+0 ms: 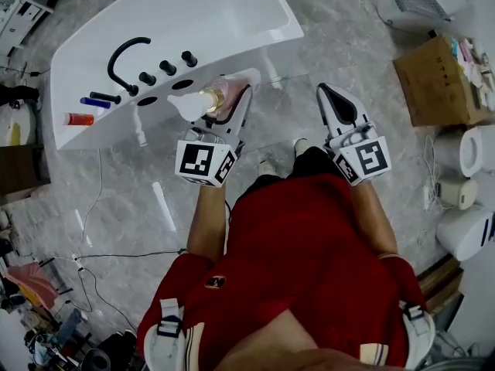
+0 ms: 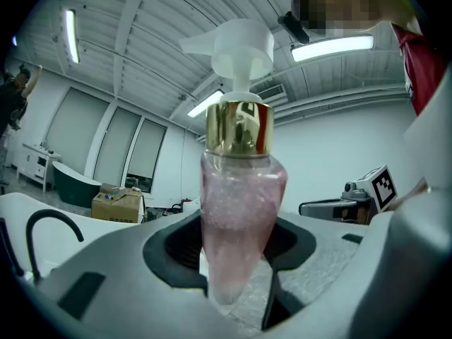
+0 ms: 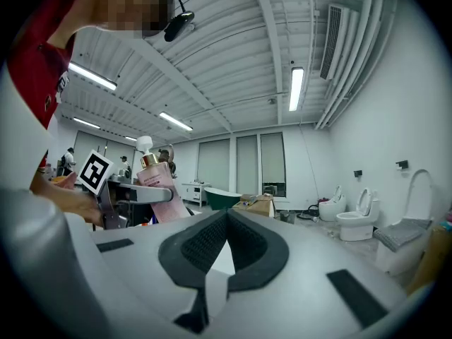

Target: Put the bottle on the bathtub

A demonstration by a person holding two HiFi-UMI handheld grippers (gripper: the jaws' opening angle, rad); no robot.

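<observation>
A pink bottle [image 1: 215, 99] with a gold collar and a white pump head lies sideways between the jaws of my left gripper [image 1: 236, 91], which is shut on its lower body. In the left gripper view the bottle [image 2: 240, 217] fills the middle. It hangs just off the near corner of the white bathtub [image 1: 178, 14], beside the black faucet [image 1: 124, 56] and black knobs [image 1: 167, 67]. My right gripper [image 1: 331, 91] is over the floor to the right, its jaws meeting at the tips with nothing in them. The right gripper view shows the bottle [image 3: 159, 182] at its left.
A blue tube [image 1: 94, 103] and a red-and-white tube [image 1: 77, 119] lie on the tub deck's left end. A cardboard box [image 1: 437, 79] and white toilets [image 1: 472, 153] stand at the right. Cables [image 1: 93, 253] run over the marble floor at the left.
</observation>
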